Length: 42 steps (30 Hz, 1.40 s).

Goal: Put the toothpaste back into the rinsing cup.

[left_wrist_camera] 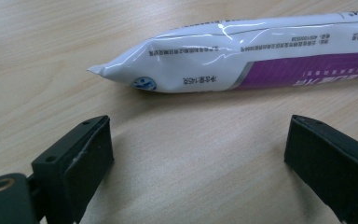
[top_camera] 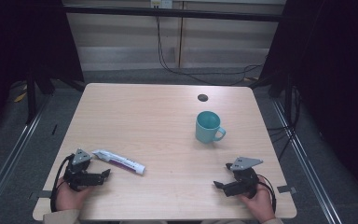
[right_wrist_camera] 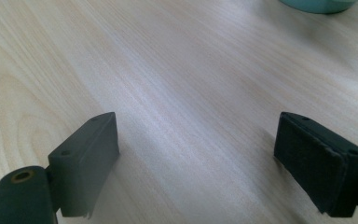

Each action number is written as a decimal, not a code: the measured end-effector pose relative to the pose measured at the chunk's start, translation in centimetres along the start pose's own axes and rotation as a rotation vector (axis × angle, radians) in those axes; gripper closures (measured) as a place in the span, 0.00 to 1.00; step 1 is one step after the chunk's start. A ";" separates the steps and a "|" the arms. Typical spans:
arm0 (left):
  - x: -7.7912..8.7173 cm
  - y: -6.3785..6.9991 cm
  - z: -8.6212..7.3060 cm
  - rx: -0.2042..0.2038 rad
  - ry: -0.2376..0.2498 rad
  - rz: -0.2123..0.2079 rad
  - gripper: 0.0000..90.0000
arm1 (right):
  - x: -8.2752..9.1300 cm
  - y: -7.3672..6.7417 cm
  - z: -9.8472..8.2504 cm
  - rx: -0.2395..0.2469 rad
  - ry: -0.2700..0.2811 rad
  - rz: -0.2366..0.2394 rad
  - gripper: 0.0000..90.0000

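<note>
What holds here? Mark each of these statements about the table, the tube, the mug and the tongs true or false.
1. The left tongs are shut on the tube. False: they stand open, and the tube lies beyond their tips.
2. The teal mug stands upright. True.
3. The tube lies inside the mug. False: it lies flat on the table, far from the mug.
4. The right tongs are open, with bare wood between them. True.
5. The mug is nearer the right tongs than the left. True.
</note>
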State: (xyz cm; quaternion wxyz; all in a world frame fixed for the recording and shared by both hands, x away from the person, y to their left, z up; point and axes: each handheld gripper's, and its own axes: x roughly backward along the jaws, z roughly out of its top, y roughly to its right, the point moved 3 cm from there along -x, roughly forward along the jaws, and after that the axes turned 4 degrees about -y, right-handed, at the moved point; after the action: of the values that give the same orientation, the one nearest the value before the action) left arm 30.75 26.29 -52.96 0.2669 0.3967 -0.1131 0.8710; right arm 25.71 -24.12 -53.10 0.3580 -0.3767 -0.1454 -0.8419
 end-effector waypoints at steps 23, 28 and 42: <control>2.7 1.3 4.7 -0.399 -0.284 -0.039 0.26 | 0.0 0.0 0.0 -0.002 0.001 0.003 0.15; 1.9 2.6 6.8 -0.530 -0.358 -0.072 0.25 | 0.0 0.0 0.0 -0.003 0.001 0.004 0.15; -0.9 3.5 8.7 -0.620 -0.443 -0.174 0.25 | 0.0 0.0 0.0 -0.006 0.001 0.005 0.15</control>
State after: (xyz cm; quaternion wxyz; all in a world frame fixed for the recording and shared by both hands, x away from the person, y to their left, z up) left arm 34.83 19.47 -47.83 0.4159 0.4839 -0.3917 0.6629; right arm 25.72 -24.16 -53.09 0.3592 -0.3778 -0.1417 -0.8415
